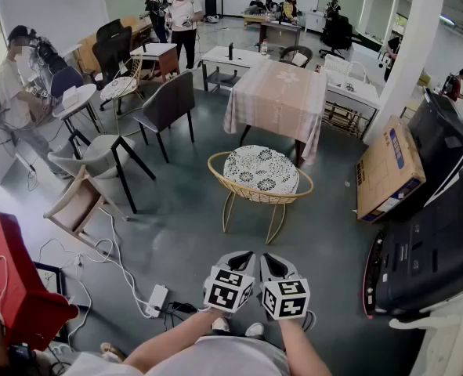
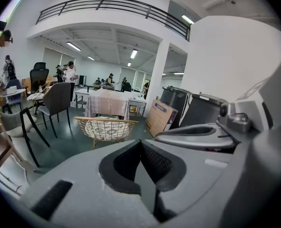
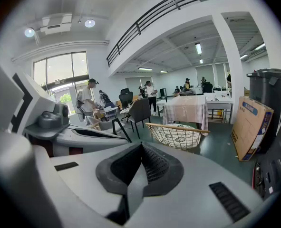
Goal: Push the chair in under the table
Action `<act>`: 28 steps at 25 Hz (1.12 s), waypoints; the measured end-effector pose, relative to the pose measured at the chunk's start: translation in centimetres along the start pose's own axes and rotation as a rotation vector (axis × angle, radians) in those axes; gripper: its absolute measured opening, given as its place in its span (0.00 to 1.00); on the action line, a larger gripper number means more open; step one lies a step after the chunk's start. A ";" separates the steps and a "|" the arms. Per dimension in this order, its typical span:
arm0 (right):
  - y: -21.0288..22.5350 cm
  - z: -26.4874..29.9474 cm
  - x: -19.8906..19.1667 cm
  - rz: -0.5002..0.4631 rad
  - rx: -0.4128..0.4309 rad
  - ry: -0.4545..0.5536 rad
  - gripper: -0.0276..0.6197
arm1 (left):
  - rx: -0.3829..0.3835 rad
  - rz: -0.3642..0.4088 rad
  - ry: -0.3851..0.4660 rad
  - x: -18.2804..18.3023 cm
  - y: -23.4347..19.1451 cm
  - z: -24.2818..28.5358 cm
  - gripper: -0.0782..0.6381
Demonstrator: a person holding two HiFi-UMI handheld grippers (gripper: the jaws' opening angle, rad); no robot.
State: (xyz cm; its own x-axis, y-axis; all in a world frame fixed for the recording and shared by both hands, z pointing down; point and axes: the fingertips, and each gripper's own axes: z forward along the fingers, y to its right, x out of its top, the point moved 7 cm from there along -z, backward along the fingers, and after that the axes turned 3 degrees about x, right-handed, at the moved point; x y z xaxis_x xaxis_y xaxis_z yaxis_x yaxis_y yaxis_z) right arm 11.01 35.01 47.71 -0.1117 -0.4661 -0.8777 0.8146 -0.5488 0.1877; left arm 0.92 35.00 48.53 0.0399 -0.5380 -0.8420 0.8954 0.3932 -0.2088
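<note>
Chair (image 1: pixel 260 180): gold wire basket frame, patterned cushion, upright on the grey floor (image 1: pixel 186 237), mid head view. It is not under the table. It stands just short of the near edge, with the seat clear of the cloth. Table (image 1: pixel 278 96) is at 12 o'clock from the chair, with a pink cloth hanging down its sides. Can't tell if the chair rim touches the cloth.

Left gripper (image 1: pixel 240 258) and right gripper (image 1: pixel 271 263) are at 6 o'clock from the chair, well apart from it. They sit side by side, nearly touching each other, both pointed toward the chair and tipped slightly down. Left jaws are pressed together with nothing between them. Right jaws are the same, together and empty. Both are held out in front of the person at the bottom edge.

Further out from the chair:
- Cardboard box (image 1: pixel 386 171) at 3 o'clock, on edge, just beside the black bins (image 1: pixel 435 249) at 4 o'clock.
- White pillar (image 1: pixel 415 45) at 1 o'clock.
- Dark grey chair (image 1: pixel 167 104) at 10 o'clock.
- Light grey chair (image 1: pixel 102 157) at 9 o'clock, with a tilted wooden chair (image 1: pixel 74 206) beside it.
- Power strip (image 1: pixel 157 298) with cables at 7 o'clock.
- Red box (image 1: pixel 16 280) at 8 o'clock, at the frame edge.
- People stand and sit along the far side at 11 to 12 o'clock.
</note>
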 end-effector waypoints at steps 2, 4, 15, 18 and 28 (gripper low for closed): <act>-0.1 0.1 -0.1 0.000 -0.001 -0.003 0.05 | -0.003 0.000 -0.004 -0.2 -0.1 -0.1 0.12; -0.3 0.2 -0.2 0.002 0.000 -0.003 0.05 | -0.004 -0.001 -0.004 -0.3 -0.2 -0.1 0.12; -2.0 1.6 0.2 0.011 -0.020 -0.005 0.05 | -0.010 -0.027 0.022 0.2 -2.6 -1.1 0.12; -2.8 2.1 0.4 0.009 -0.022 -0.010 0.05 | -0.011 -0.027 0.024 0.1 -3.4 -1.7 0.12; -3.6 4.9 1.1 -0.010 -0.006 -0.019 0.05 | 0.006 -0.026 0.023 0.8 -6.4 -1.5 0.12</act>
State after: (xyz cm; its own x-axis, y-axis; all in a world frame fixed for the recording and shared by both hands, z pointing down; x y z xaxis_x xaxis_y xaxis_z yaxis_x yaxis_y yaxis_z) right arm 5.13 33.10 48.26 -0.1302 -0.4738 -0.8710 0.8166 -0.5495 0.1768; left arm -5.48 33.20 48.47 0.0064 -0.5305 -0.8476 0.8987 0.3747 -0.2277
